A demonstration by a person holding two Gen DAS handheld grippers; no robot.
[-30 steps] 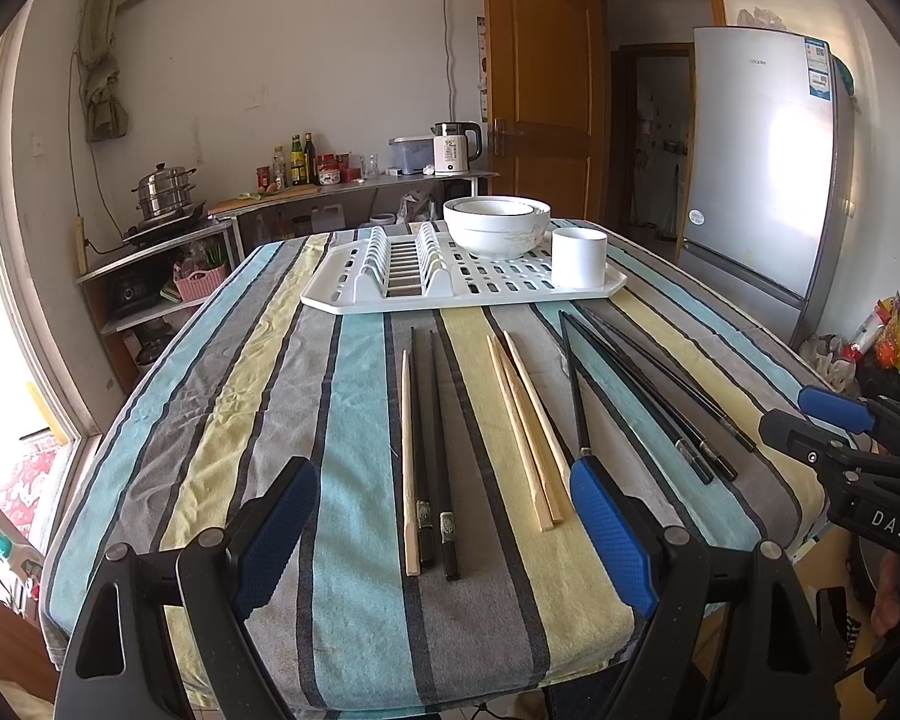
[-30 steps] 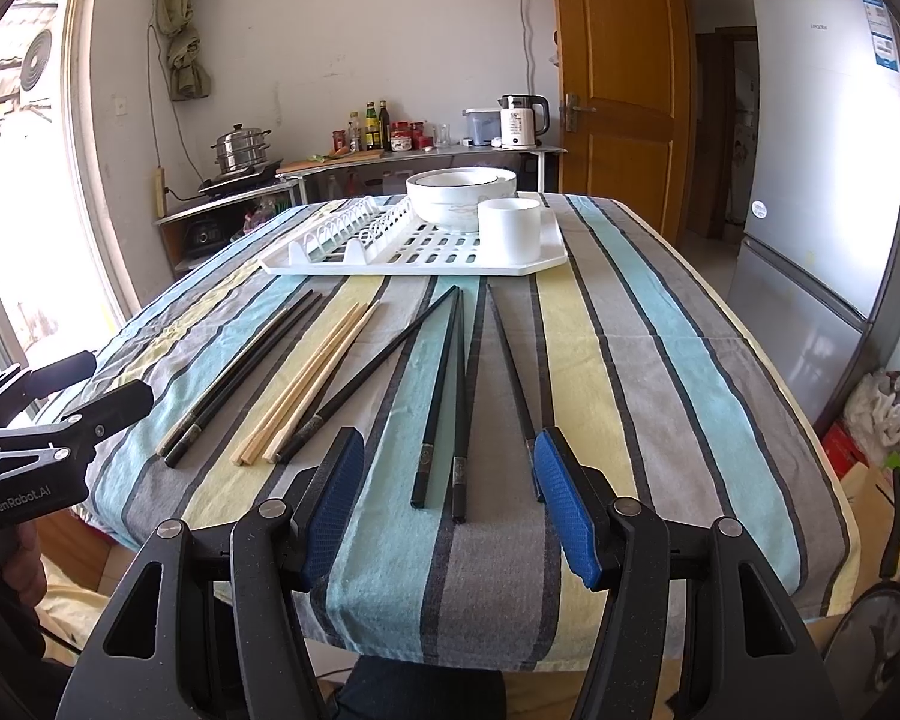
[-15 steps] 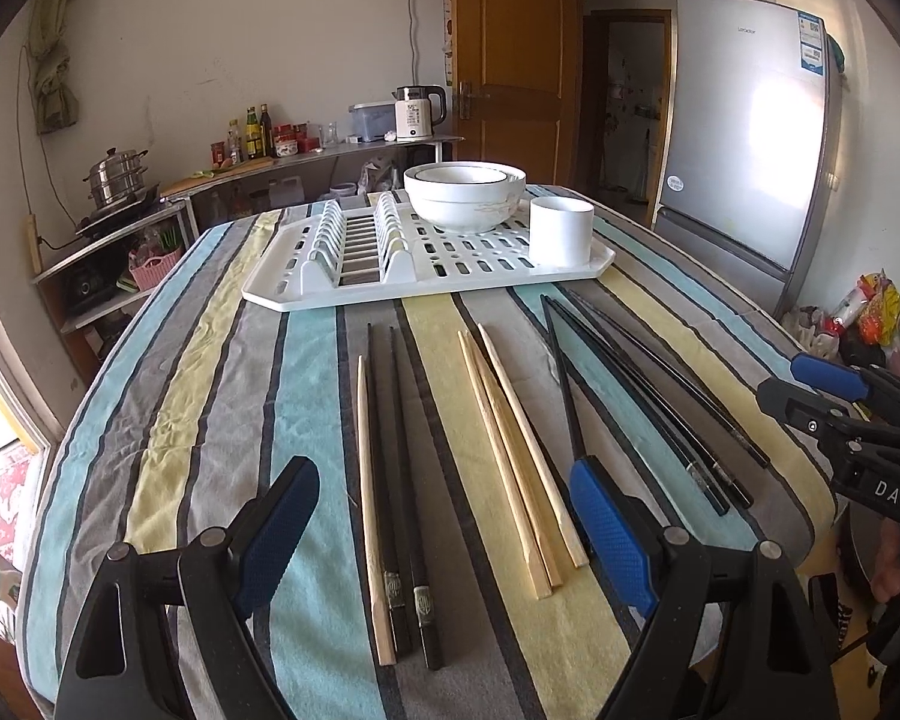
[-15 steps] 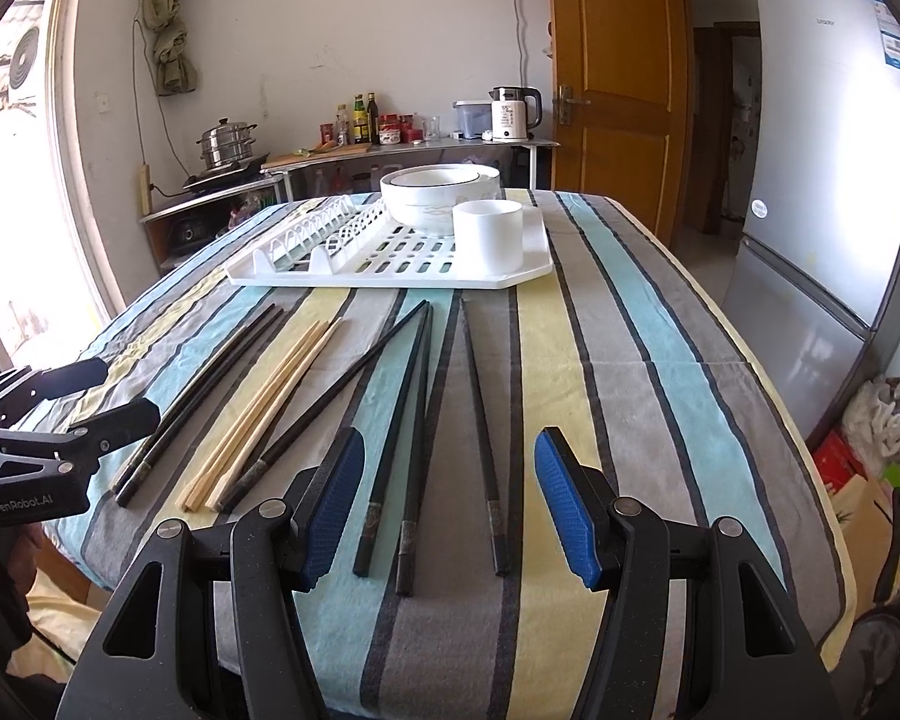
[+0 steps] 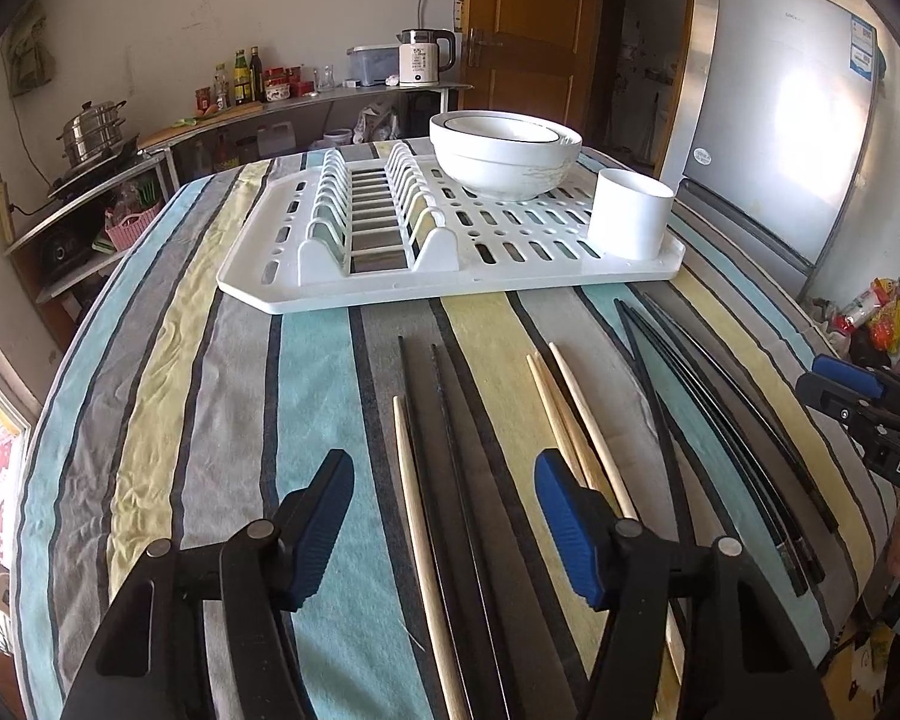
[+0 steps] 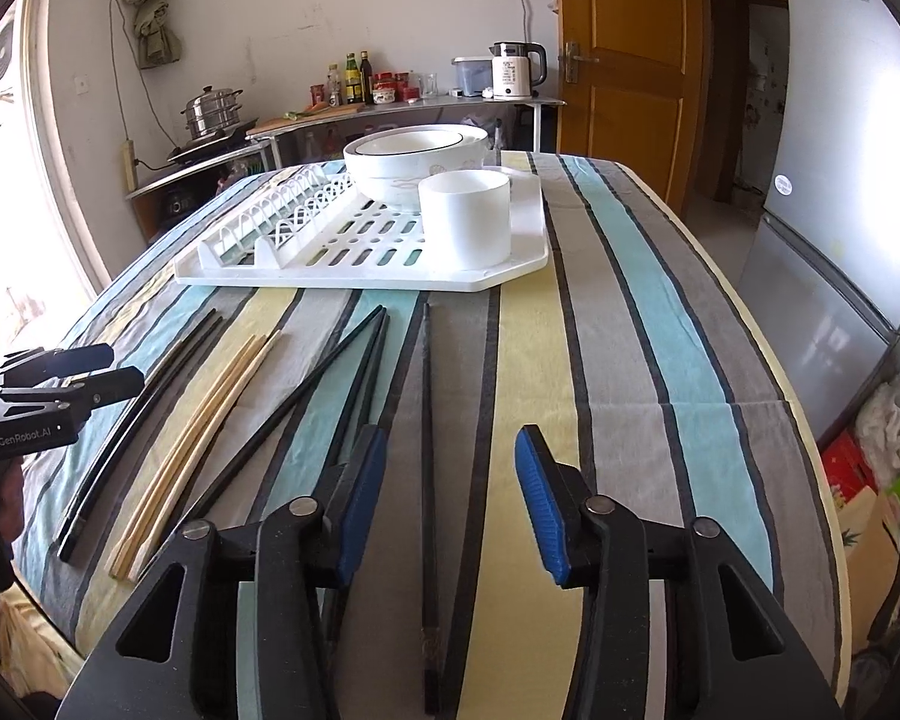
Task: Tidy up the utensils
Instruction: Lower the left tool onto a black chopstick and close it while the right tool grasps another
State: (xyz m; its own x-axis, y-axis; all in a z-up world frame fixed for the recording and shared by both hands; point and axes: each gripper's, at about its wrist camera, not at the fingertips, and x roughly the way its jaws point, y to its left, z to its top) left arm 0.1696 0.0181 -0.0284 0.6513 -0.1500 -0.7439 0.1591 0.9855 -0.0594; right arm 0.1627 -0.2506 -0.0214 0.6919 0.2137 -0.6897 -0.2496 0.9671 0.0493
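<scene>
Now both tongs are part-open, jaws just narrowed, gripping nothing. Left gripper (image 5: pixel 444 534) straddles a wooden stick (image 5: pixel 417 516) and black sticks (image 5: pixel 456 480); right gripper (image 6: pixel 450 498) straddles one black stick (image 6: pixel 428 450). All run near-to-far, towards the cup (image 6: pixel 465 219).

A wrinkled striped cloth (image 5: pixel 210 420) covers the table; the rack (image 5: pixel 510 276) at twelve o'clock looks glossy white plastic, the pale chopsticks (image 5: pixel 576 426) matt wood

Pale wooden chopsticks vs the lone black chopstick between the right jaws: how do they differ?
The pale wooden chopsticks are light tan and lie bunched together, angled; the lone black chopstick is dark, lies by itself and runs nearly straight toward the white dish rack. Both lie flat on the striped tablecloth, ungripped.
</scene>
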